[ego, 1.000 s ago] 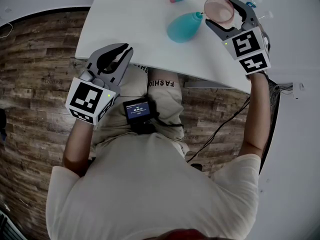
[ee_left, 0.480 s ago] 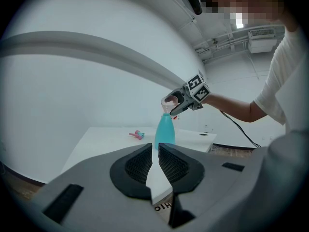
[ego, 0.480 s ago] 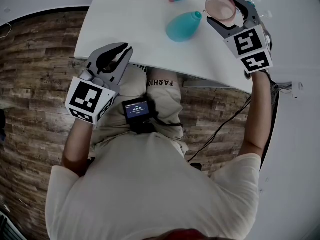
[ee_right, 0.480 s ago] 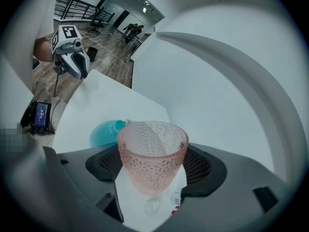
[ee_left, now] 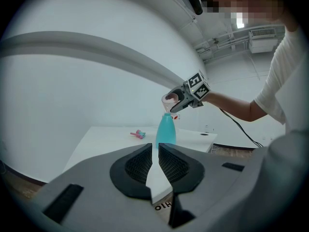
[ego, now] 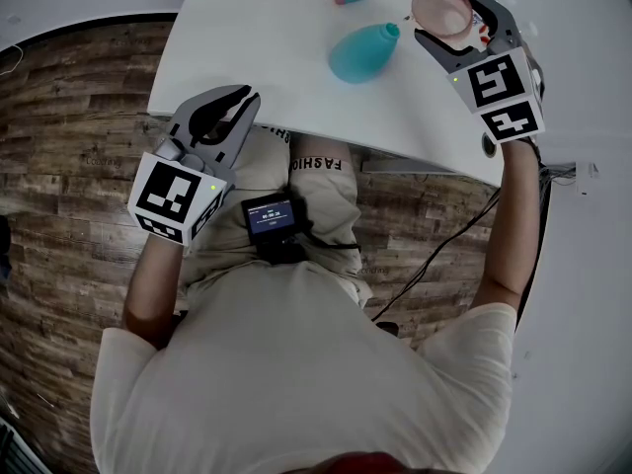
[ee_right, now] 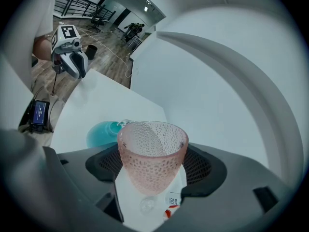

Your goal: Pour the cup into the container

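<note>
Our right gripper (ego: pixel 452 20) is clamped on the pink dimpled glass cup (ee_right: pixel 153 153), raised beside the neck of the teal plastic bottle (ego: pixel 360 52) on the white table (ego: pixel 257 47) — barely tipped, so we judge the pouring not yet begun. Our left gripper (ego: pixel 240 99) hangs off the table's edge — jaws together, empty.

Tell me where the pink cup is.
The pink cup is upper right in the head view, clamped in the right gripper, raised just right of the teal bottle.
</note>
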`<action>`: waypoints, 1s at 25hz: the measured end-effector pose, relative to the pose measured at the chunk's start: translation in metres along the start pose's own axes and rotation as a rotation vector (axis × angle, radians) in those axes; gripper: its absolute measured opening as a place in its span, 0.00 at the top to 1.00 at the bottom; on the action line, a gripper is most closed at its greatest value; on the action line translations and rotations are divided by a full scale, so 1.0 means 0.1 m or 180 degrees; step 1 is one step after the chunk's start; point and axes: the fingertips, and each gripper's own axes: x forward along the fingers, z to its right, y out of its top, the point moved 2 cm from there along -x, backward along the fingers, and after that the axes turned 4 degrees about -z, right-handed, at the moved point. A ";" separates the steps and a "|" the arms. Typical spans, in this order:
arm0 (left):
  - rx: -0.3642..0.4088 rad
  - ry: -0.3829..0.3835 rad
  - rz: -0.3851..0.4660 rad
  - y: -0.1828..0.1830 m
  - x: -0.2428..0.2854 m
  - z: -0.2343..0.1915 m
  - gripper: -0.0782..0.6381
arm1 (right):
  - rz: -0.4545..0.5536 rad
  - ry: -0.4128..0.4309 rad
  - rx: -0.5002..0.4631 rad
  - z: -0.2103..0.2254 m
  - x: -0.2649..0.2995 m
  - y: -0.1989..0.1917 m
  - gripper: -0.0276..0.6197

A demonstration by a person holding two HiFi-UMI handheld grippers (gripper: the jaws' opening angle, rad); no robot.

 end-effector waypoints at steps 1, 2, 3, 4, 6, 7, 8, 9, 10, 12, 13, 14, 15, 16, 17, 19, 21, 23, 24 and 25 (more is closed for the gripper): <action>0.0001 0.0002 -0.0001 0.00 0.00 0.00 0.82 | -0.0003 -0.0008 -0.0003 0.01 0.00 0.00 0.39; 0.0000 0.0004 -0.0003 0.00 -0.01 0.00 0.82 | -0.0004 -0.0017 -0.0005 0.02 -0.01 0.00 0.38; -0.0002 0.0006 -0.0005 -0.01 -0.01 0.00 0.82 | -0.0005 -0.0024 -0.0007 0.03 -0.02 0.00 0.38; -0.0003 0.0008 -0.0004 0.00 -0.01 0.00 0.82 | -0.0005 -0.0030 -0.0010 0.03 -0.02 0.01 0.38; -0.0005 0.0011 -0.0002 0.00 -0.02 -0.01 0.82 | -0.0008 -0.0039 -0.0015 0.04 -0.04 0.01 0.38; -0.0006 0.0013 0.0001 0.00 -0.02 -0.01 0.82 | -0.0010 -0.0041 -0.0017 0.05 -0.04 0.01 0.38; -0.0005 0.0015 0.0004 0.00 -0.02 -0.02 0.82 | -0.0011 -0.0042 -0.0020 0.05 -0.04 0.02 0.39; -0.0005 0.0016 0.0006 0.01 -0.02 -0.02 0.82 | -0.0013 -0.0044 -0.0022 0.06 -0.04 0.01 0.38; -0.0005 0.0016 0.0006 0.01 -0.02 -0.02 0.82 | -0.0014 -0.0048 -0.0022 0.07 -0.04 0.01 0.38; -0.0004 0.0018 0.0007 0.00 -0.02 -0.02 0.82 | -0.0016 -0.0061 -0.0023 0.07 -0.05 0.00 0.38; -0.0003 0.0018 0.0006 0.00 -0.02 -0.02 0.82 | -0.0018 -0.0066 -0.0025 0.07 -0.05 0.00 0.38; -0.0003 0.0018 0.0006 0.00 -0.02 -0.01 0.82 | -0.0021 -0.0069 -0.0029 0.08 -0.06 0.00 0.38; -0.0003 0.0017 0.0006 0.00 -0.02 -0.01 0.82 | -0.0024 -0.0072 -0.0034 0.08 -0.06 0.00 0.38; -0.0004 0.0018 0.0007 0.00 -0.02 -0.02 0.82 | -0.0027 -0.0075 -0.0039 0.09 -0.06 0.01 0.38; -0.0006 0.0019 0.0008 0.00 -0.03 -0.02 0.82 | -0.0030 -0.0077 -0.0045 0.09 -0.07 0.01 0.38; -0.0008 0.0022 0.0010 0.01 -0.03 -0.02 0.82 | -0.0033 -0.0086 -0.0058 0.10 -0.08 0.02 0.38; -0.0007 0.0025 0.0012 0.01 -0.04 -0.02 0.82 | -0.0034 -0.0097 -0.0069 0.11 -0.09 0.02 0.39; -0.0006 0.0026 0.0010 0.00 -0.04 -0.02 0.82 | -0.0036 -0.0106 -0.0078 0.12 -0.09 0.03 0.38; -0.0007 0.0027 0.0009 0.00 -0.04 -0.02 0.82 | -0.0038 -0.0111 -0.0082 0.12 -0.09 0.03 0.38; -0.0007 0.0028 0.0010 0.00 -0.05 -0.02 0.82 | -0.0041 -0.0116 -0.0088 0.12 -0.10 0.03 0.38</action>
